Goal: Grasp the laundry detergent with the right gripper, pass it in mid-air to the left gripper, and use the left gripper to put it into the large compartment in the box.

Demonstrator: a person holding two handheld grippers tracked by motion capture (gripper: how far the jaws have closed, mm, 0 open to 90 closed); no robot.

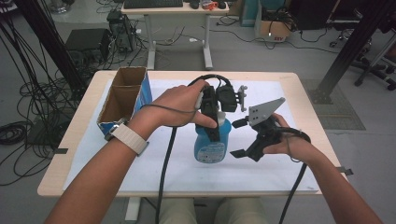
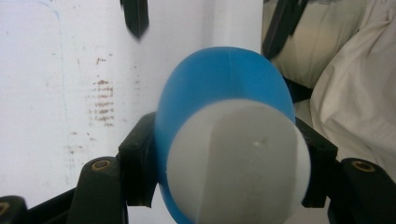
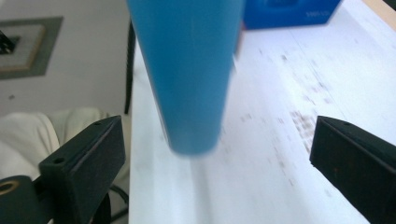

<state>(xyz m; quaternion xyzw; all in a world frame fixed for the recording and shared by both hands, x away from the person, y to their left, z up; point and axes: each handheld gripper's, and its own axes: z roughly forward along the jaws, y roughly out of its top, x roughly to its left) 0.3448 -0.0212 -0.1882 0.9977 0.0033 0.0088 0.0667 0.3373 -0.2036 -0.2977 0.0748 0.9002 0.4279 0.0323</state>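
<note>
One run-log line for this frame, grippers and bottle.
left gripper: shut on bottle | right gripper: open, beside bottle, not touching | bottle: held above table | box: left of bottle

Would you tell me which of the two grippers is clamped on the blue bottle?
The left gripper: its jaws pinch the blue bottle, while the right gripper stands open beside it.

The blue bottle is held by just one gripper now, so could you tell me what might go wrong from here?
1. The left gripper clamps the blue bottle near its white cap alone, so the bottle could swing or slip from the pads.
2. The right gripper has open jaws beside the bottle and could knock it.
3. The cardboard box stands by the left wrist and could be bumped.
</note>
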